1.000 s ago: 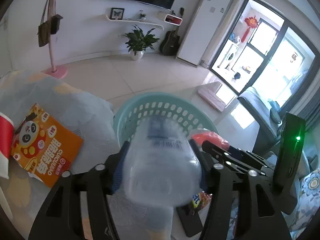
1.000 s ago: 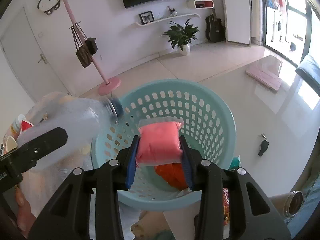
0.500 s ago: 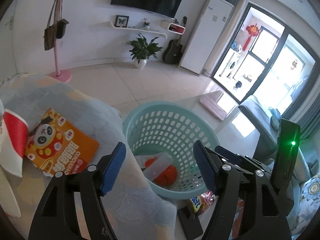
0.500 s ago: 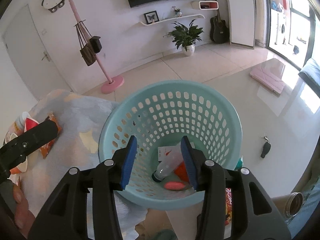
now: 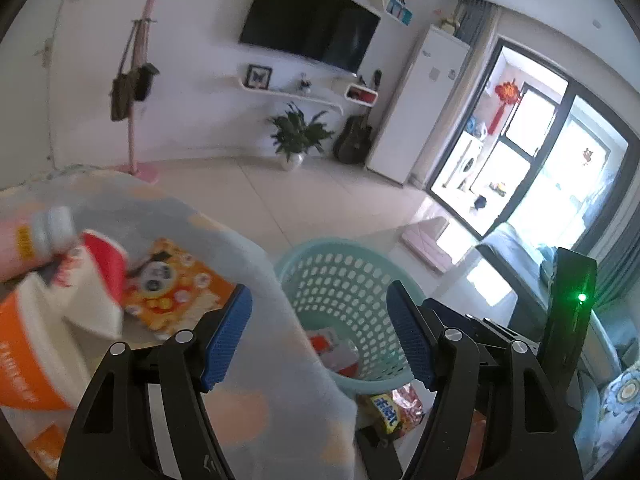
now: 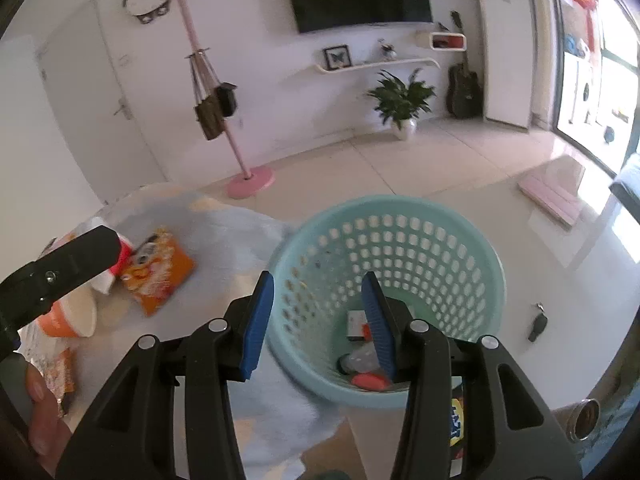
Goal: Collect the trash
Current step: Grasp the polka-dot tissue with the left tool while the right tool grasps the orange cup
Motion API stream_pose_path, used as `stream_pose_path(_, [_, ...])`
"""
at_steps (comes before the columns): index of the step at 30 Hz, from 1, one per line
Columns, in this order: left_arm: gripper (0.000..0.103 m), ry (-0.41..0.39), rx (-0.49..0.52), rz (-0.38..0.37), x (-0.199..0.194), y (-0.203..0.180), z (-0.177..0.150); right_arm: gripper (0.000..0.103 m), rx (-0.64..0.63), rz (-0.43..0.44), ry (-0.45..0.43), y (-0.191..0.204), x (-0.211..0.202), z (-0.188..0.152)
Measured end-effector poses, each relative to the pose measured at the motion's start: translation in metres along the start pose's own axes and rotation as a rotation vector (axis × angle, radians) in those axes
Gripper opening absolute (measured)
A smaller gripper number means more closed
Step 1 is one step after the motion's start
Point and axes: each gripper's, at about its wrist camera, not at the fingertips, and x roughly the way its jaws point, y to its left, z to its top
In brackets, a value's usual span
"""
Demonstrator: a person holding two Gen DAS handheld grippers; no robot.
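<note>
A teal perforated basket (image 6: 472,240) stands on the floor beside the cloth-covered table; it also shows in the left wrist view (image 5: 316,256). Inside lie a clear plastic bottle (image 6: 360,358), a pink-red packet (image 6: 370,381) and a white wrapper (image 6: 354,322). My left gripper (image 5: 318,334) is open and empty above the table edge next to the basket. My right gripper (image 6: 318,322) is open and empty over the basket's near left rim. On the table lie an orange panda snack bag (image 5: 176,292), a red-and-white paper cup (image 5: 98,280) and an orange cup (image 5: 28,356).
The table carries a pale blue cloth (image 5: 260,396). Snack packets (image 5: 394,404) lie on the floor below the basket. A key fob (image 6: 537,326) lies on the floor to the right. A pink coat stand (image 6: 250,176) and a potted plant (image 6: 402,102) stand far behind.
Both grippers opened and dropped the clear bottle and the pink packet into the basket. Both have since swung left toward the table, bringing the cups and snack bag into view.
</note>
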Motion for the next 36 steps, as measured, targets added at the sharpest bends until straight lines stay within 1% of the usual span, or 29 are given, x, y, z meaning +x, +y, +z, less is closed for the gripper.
stream_pose_path(5, [0.068, -0.057, -0.023, 0.060, -0.046, 0.015, -0.010, 0.042, -0.066, 0.057, -0.016, 0.037, -0.012, -0.004])
stream_pose_path(7, [0.068, -0.075, -0.040, 0.098, -0.067, 0.026, -0.017, 0.042, -0.101, 0.078, -0.020, 0.056, -0.016, -0.007])
stream_pose_path(11, [0.068, -0.099, -0.081, 0.198, -0.107, 0.057, -0.036, 0.042, -0.156, 0.141, -0.014, 0.091, -0.020, -0.015])
stream_pose_path(12, [0.068, -0.102, -0.094, 0.234, -0.121, 0.067, -0.042, 0.042, -0.171, 0.154, -0.012, 0.100, -0.021, -0.017])
stream_pose_path(14, [0.071, -0.108, -0.120, 0.285, -0.141, 0.086, -0.049, 0.042, -0.207, 0.194, -0.001, 0.121, -0.021, -0.022])
stream_pose_path(16, [0.079, -0.121, -0.161, 0.343, -0.166, 0.108, -0.060, 0.042, -0.252, 0.230, 0.011, 0.147, -0.020, -0.028])
stream_pose_path(19, [0.082, -0.124, -0.221, 0.398, -0.198, 0.142, -0.074, 0.042, -0.304, 0.274, 0.031, 0.180, -0.015, -0.036])
stream_pose_path(20, [0.082, -0.120, -0.232, 0.415, -0.204, 0.150, -0.075, 0.043, -0.320, 0.293, 0.040, 0.191, -0.013, -0.038])
stream_pose_path(21, [0.085, -0.105, -0.243, 0.432, -0.211, 0.160, -0.080, 0.044, -0.330, 0.306, 0.047, 0.200, -0.011, -0.039])
stream_pose_path(23, [0.085, -0.074, -0.259, 0.440, -0.216, 0.176, -0.087, 0.048, -0.354, 0.335, 0.062, 0.221, -0.003, -0.041])
stream_pose_path(26, [0.085, -0.022, -0.298, 0.405, -0.215, 0.200, -0.097, 0.049, -0.364, 0.354, 0.081, 0.238, 0.010, -0.040])
stream_pose_path(27, [0.085, -0.008, -0.308, 0.393, -0.215, 0.207, -0.105, 0.049, -0.362, 0.356, 0.096, 0.243, 0.018, -0.038])
stream_pose_path(29, [0.085, 0.004, -0.326, 0.375, -0.209, 0.213, -0.110, 0.049, -0.360, 0.355, 0.118, 0.247, 0.028, -0.036])
stream_pose_path(30, [0.084, 0.015, -0.335, 0.373, -0.205, 0.216, -0.112, 0.049, -0.358, 0.356, 0.126, 0.248, 0.032, -0.035])
stream_pose_path(31, [0.083, 0.024, -0.335, 0.370, -0.201, 0.217, -0.113, 0.049, -0.352, 0.354, 0.135, 0.250, 0.036, -0.034])
stream_pose_path(33, [0.083, 0.034, -0.305, 0.398, -0.196, 0.214, -0.112, 0.049, -0.343, 0.360, 0.155, 0.250, 0.044, -0.035])
stream_pose_path(35, [0.083, 0.050, -0.274, 0.418, -0.193, 0.209, -0.112, 0.049, -0.332, 0.388, 0.171, 0.252, 0.048, -0.034])
stream_pose_path(36, [0.081, 0.059, -0.256, 0.431, -0.188, 0.204, -0.112, 0.049, -0.332, 0.396, 0.176, 0.254, 0.049, -0.034])
